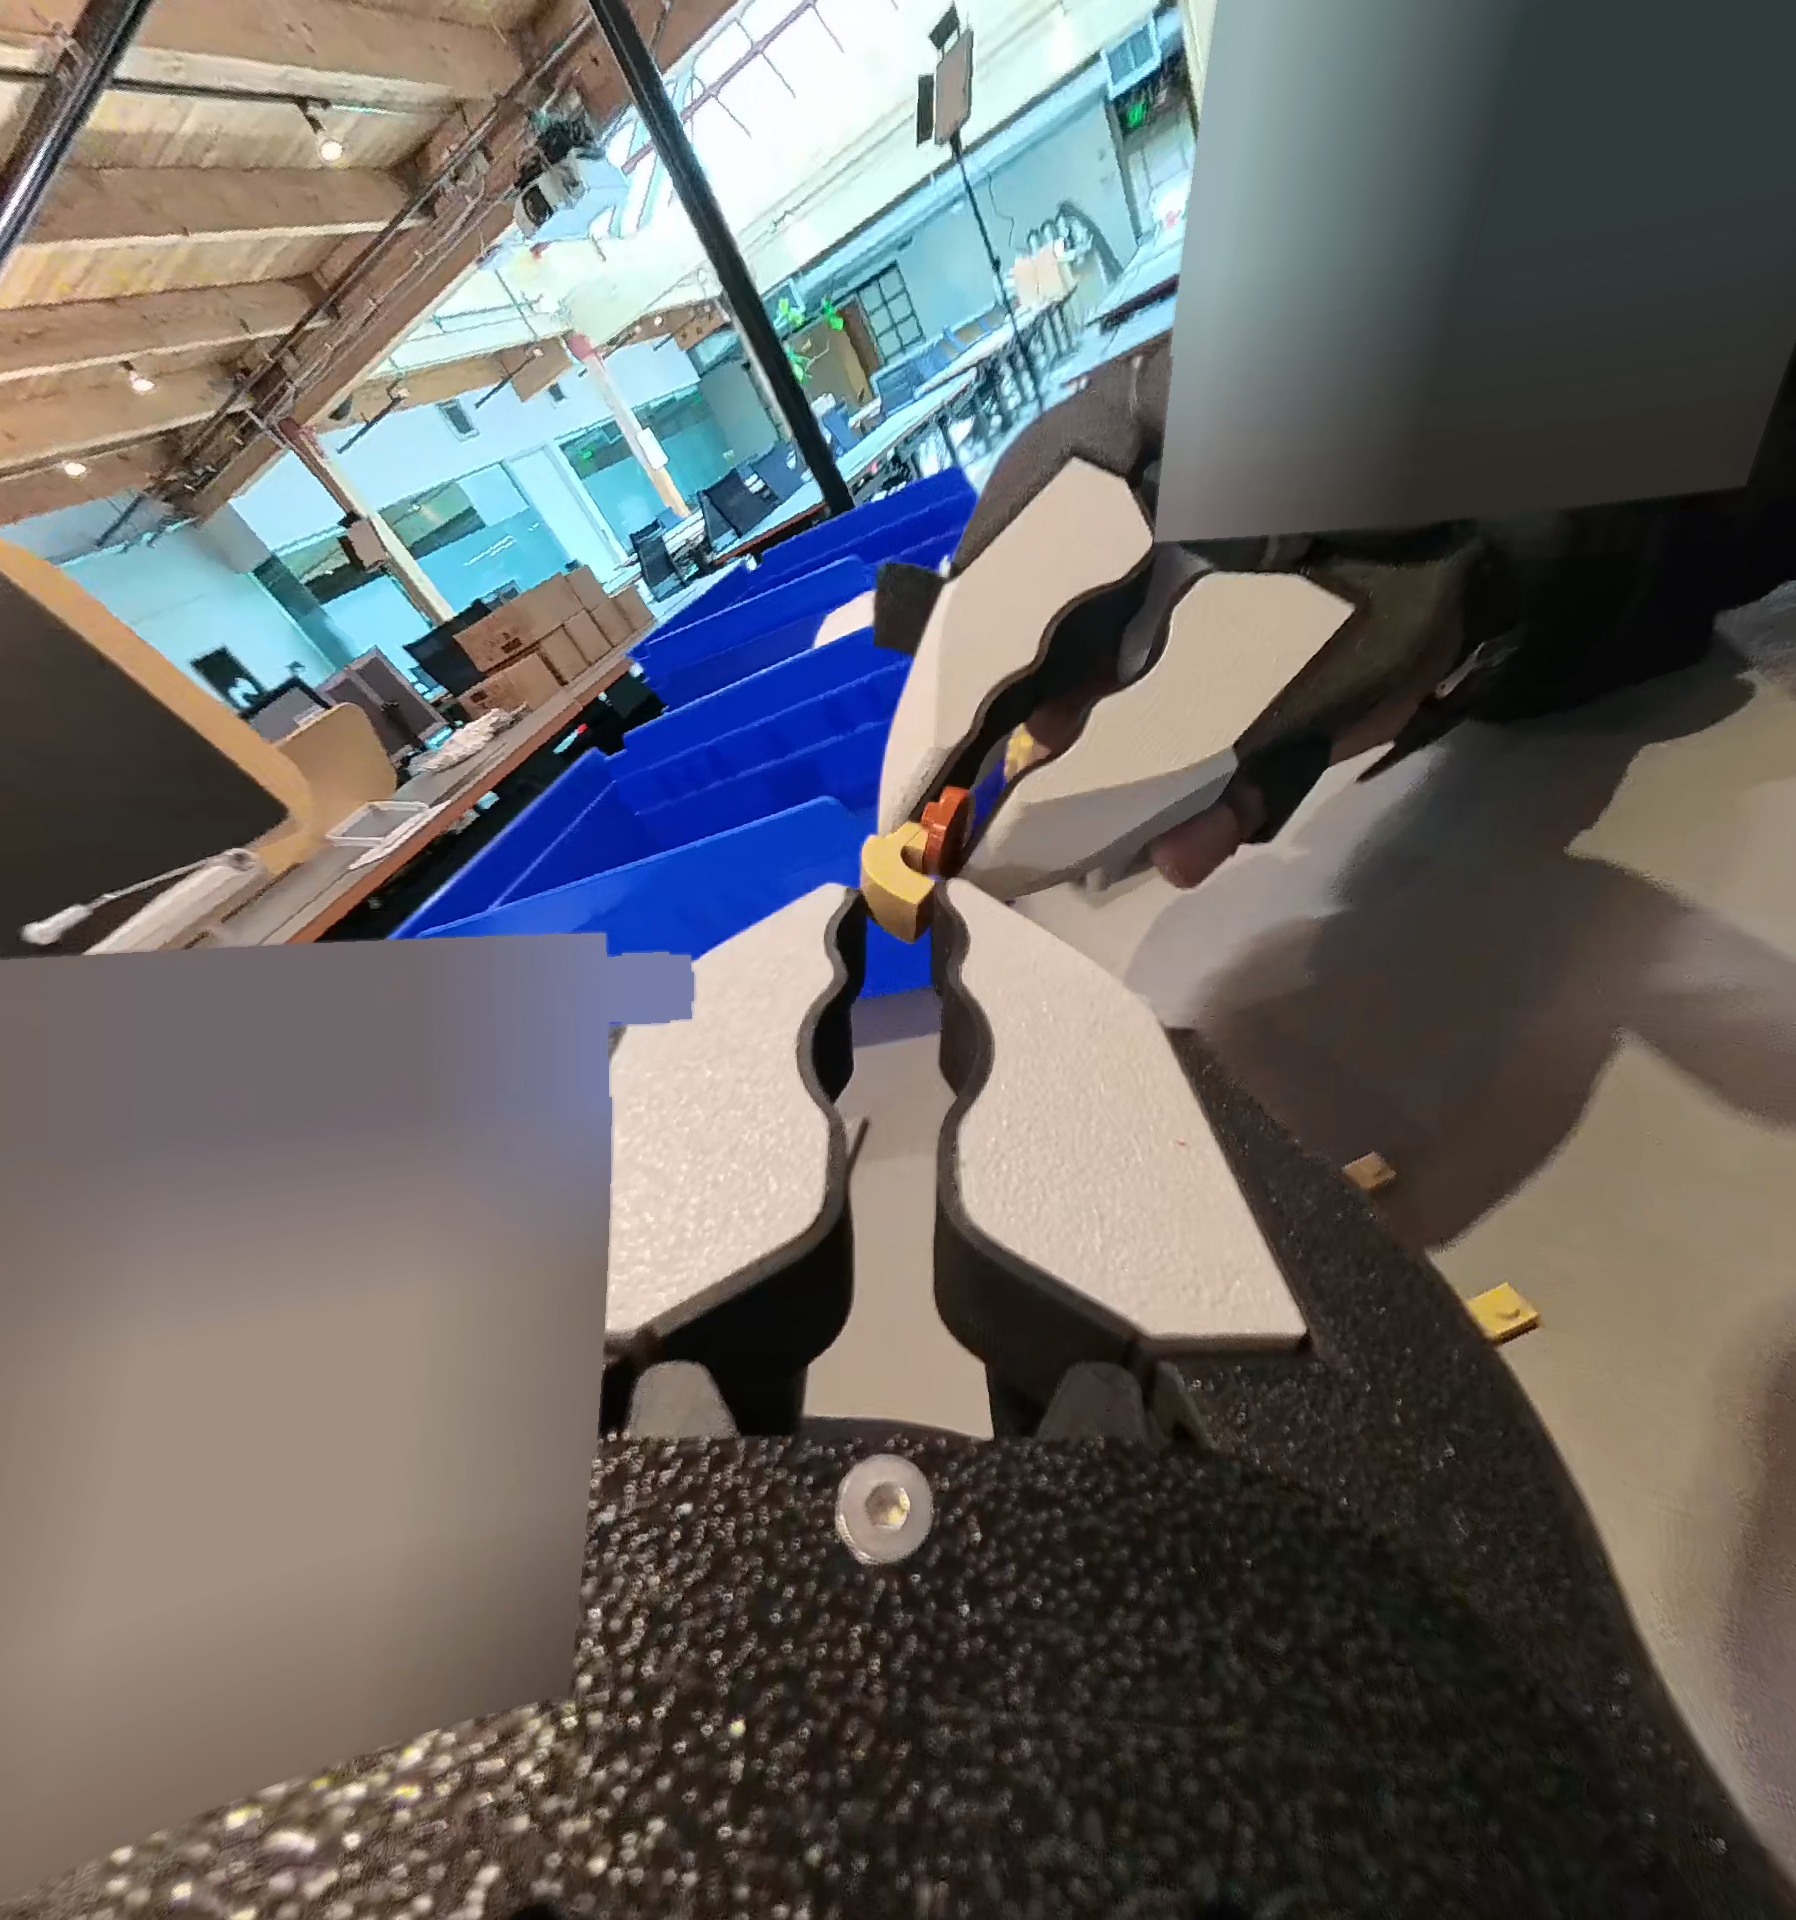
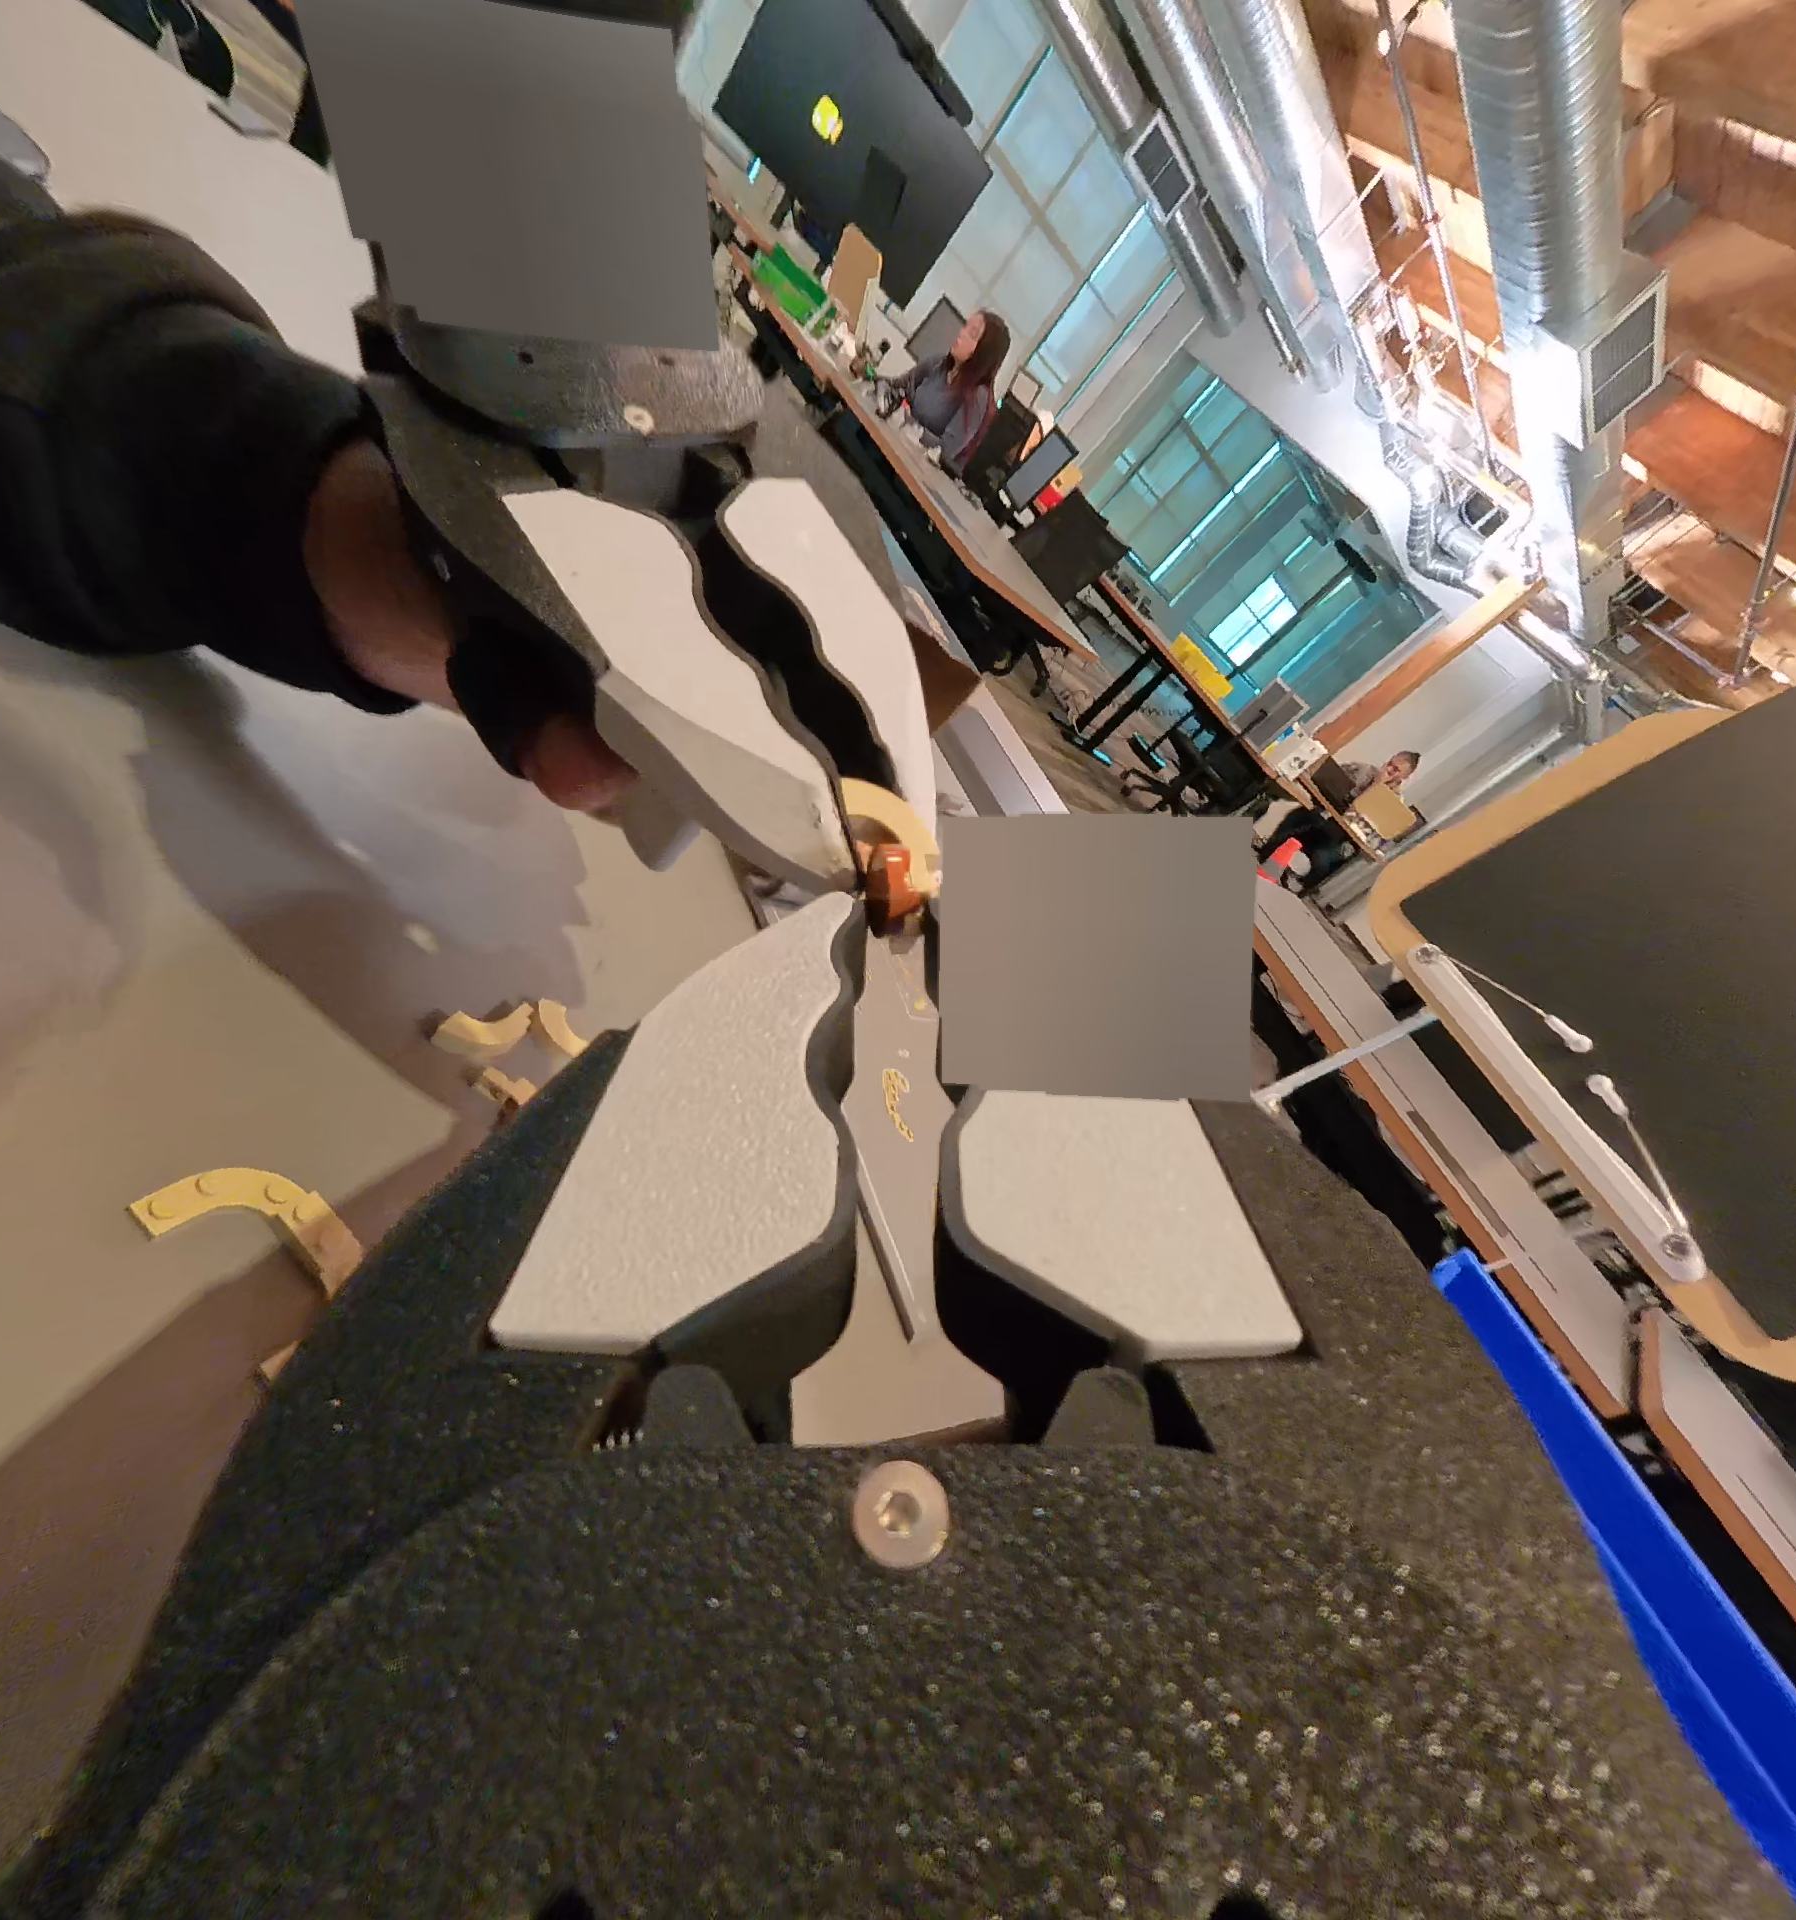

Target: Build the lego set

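- Left gripper (image 1: pixel 896 914) is clamping a tan arch brick (image 1: pixel 894 883) at its fingertips, bracing it in mid-air above the blue bins (image 1: pixel 728 790).
- Right gripper (image 2: pixel 889 914) is pinching a small reddish-brown round piece (image 2: pixel 892 883), pressing it against the arch, seemingly to join them.
- Loose tan arch pieces (image 2: pixel 499 1029) are lying on the grey table (image 2: pixel 146 935).
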`<state>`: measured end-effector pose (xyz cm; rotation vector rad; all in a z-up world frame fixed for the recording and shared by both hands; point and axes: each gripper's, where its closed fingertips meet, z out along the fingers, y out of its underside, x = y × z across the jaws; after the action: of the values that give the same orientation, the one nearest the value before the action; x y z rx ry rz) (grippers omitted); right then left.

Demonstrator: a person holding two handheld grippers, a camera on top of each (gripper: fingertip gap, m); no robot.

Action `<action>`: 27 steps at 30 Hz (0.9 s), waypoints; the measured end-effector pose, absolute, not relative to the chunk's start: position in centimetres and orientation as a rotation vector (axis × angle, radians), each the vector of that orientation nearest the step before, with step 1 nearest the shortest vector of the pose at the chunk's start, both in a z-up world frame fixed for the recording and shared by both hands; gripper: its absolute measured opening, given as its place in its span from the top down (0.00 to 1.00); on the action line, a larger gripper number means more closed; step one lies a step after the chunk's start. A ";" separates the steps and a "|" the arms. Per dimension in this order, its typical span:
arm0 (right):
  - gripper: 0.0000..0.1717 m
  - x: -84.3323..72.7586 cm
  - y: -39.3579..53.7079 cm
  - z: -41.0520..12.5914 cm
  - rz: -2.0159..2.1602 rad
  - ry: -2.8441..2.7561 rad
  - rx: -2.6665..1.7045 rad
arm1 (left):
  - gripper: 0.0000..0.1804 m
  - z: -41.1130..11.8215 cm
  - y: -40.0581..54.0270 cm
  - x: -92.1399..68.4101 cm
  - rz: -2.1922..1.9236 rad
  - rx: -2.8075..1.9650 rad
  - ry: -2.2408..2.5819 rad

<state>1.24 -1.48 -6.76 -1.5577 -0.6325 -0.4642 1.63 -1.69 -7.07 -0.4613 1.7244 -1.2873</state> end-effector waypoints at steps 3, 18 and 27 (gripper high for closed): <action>0.89 1.0 -1.7 -6.3 -0.395 -0.617 -1.523 | 0.94 -6.6 -2.0 1.2 -1.444 -0.483 1.703; 0.92 -0.7 -2.5 -6.0 -0.248 -0.691 -1.473 | 0.94 -6.8 -2.9 0.0 -1.540 -0.402 1.779; 0.93 -0.5 -2.5 -6.1 -0.254 -0.691 -1.479 | 0.93 -6.9 -2.9 0.1 -1.467 -0.377 1.776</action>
<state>-0.52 -2.47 -6.12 -1.4794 -0.6912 -0.2538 0.13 -2.88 -6.95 -0.3770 1.7763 -1.4667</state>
